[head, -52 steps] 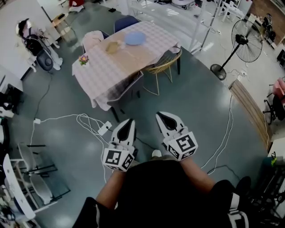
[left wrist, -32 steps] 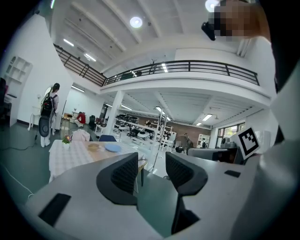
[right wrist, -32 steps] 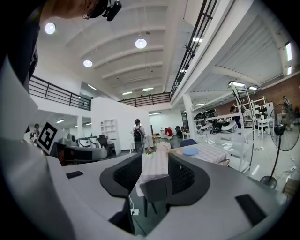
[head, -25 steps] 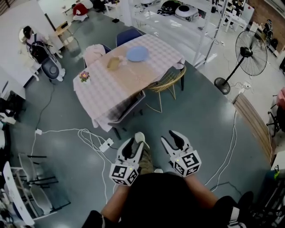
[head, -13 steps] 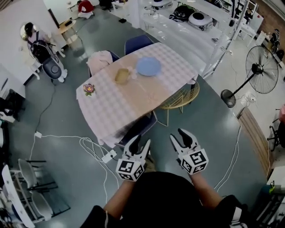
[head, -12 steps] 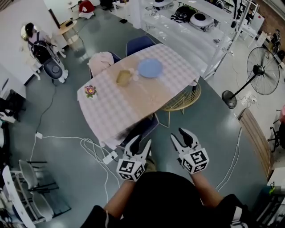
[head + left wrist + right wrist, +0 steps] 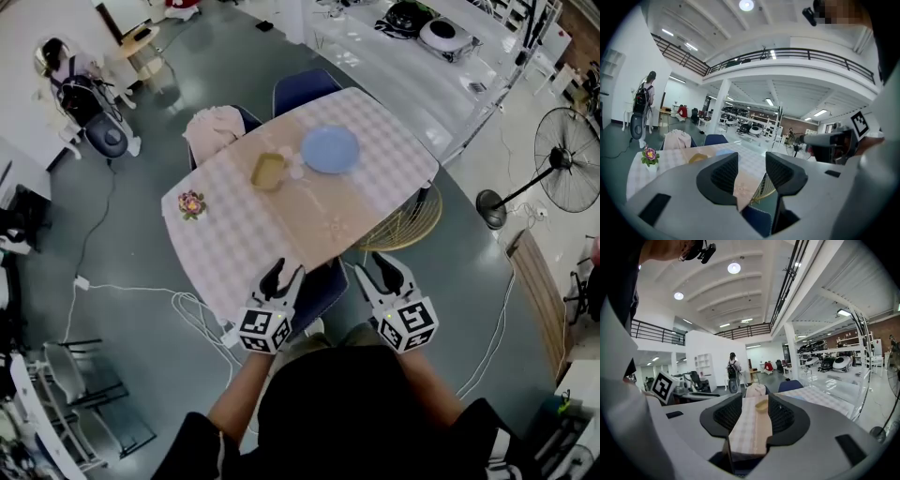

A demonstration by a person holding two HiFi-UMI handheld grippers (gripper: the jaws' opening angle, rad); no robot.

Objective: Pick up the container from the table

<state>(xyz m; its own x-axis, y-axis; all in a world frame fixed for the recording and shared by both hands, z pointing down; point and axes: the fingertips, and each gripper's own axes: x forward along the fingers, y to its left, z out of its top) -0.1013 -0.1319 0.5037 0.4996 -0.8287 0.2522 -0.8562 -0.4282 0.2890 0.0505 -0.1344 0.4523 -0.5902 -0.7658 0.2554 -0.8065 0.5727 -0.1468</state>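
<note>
Plainly, the pick-up had not begun

The left hand-held gripper hung over the near edge of the checked-cloth surface, jaws apart and empty. The shallow tan container sat untouched well beyond, beside a smooth blue plate. The right hand-held gripper was likewise parted, holding nothing.

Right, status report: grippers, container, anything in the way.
Left gripper and right gripper open, empty, at near edge of table. Container untouched, far side, beside the plate. Chair tucked in at near edge.

no readable text — no labels, no numbers
</note>
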